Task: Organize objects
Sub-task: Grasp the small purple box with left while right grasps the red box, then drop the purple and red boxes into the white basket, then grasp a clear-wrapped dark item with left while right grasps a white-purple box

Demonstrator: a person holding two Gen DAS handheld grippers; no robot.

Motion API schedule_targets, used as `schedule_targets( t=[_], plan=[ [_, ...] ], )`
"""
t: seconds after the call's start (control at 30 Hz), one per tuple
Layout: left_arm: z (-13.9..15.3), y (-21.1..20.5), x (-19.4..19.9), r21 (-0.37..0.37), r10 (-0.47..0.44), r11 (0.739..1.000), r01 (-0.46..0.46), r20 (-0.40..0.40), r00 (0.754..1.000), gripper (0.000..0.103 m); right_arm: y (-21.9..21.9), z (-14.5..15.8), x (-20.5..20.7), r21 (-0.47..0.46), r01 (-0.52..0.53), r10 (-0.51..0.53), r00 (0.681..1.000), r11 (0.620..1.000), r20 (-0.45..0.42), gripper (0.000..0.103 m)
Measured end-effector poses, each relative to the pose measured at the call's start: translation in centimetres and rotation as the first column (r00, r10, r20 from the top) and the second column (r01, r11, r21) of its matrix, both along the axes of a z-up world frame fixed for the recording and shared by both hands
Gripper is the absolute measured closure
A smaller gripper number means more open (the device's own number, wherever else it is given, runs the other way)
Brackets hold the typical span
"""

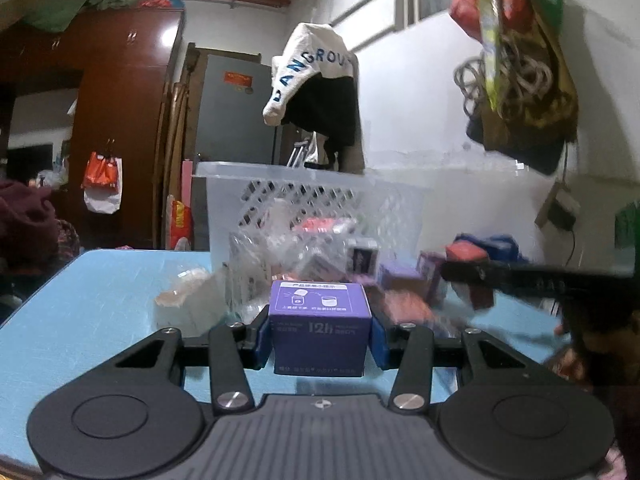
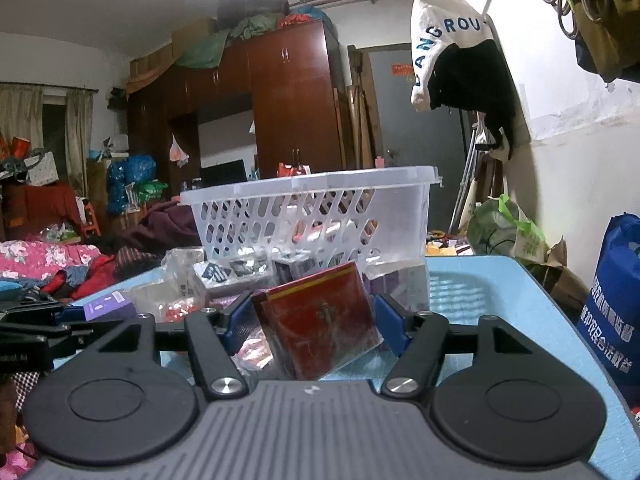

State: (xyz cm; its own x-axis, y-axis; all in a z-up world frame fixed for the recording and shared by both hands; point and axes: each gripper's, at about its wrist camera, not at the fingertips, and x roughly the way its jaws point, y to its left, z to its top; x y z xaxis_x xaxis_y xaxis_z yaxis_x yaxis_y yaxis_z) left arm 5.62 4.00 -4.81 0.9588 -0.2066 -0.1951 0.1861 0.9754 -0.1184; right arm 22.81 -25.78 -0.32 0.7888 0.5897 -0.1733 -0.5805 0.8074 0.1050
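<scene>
Basket position governs the coming move: the clear slotted laundry-style basket stands straight ahead of both pairs of jaws, at the far side of the blue worktop, with a loose pile of small packets between it and the grippers. Its rim sits higher than either held item, so my reading is that each load must go up and over the near wall, not straight in.

Left gripper: jaws pinching a small purple box across its width, blue pads flat on both side faces, box upright and square to the jaws. It appears held slightly off the worktop, though I cannot be sure.

Right gripper: jaws around a red cellophane-wrapped packet, tilted, long axis leaning toward upper right. The left pad touches; contact on the right pad is probable but not clear. From the left wrist view this gripper is blurred at the right edge.

Neither hand looks clearly nearer the basket.

Writing: box front shows "12h" plus small Chinese text, unreadable. Hanging white garment reads "ANGROU", partial. Blue bag at right carries white Chinese characters. Packet's print is not legible.
</scene>
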Motion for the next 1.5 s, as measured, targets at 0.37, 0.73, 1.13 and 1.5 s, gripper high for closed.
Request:
schedule_targets(
  t=[0.37,0.73,1.13,1.5],
  plan=[
    [13.6,2.4,10.7,-0.036,0.009,0.999,-0.006,0.09,0.996,0.053,3.4,10.2,5.3,-0.023,-0.004,0.008,0.988,1.0,0.156,0.036],
    [12.9,1.9,17.3,0.005,0.035,0.999,-0.035,0.006,0.999,0.0,7.4,10.6,12.3,-0.138,0.028,-0.02,0.998,0.99,0.064,0.008],
    [5.3,-0.4,5.8,0.019,-0.031,0.999,0.032,-0.01,0.999,0.0,-1.1,3.6,4.7,0.021,0.064,-0.063,0.998,0.998,-0.011,0.0],
    [0.3,-8.2,2.3,0.135,-0.148,0.977,0.165,-0.125,0.981,0.022,-1.0,0.8,4.9,-0.05,0.116,-0.119,0.991,0.992,-0.059,0.017]
  ],
)
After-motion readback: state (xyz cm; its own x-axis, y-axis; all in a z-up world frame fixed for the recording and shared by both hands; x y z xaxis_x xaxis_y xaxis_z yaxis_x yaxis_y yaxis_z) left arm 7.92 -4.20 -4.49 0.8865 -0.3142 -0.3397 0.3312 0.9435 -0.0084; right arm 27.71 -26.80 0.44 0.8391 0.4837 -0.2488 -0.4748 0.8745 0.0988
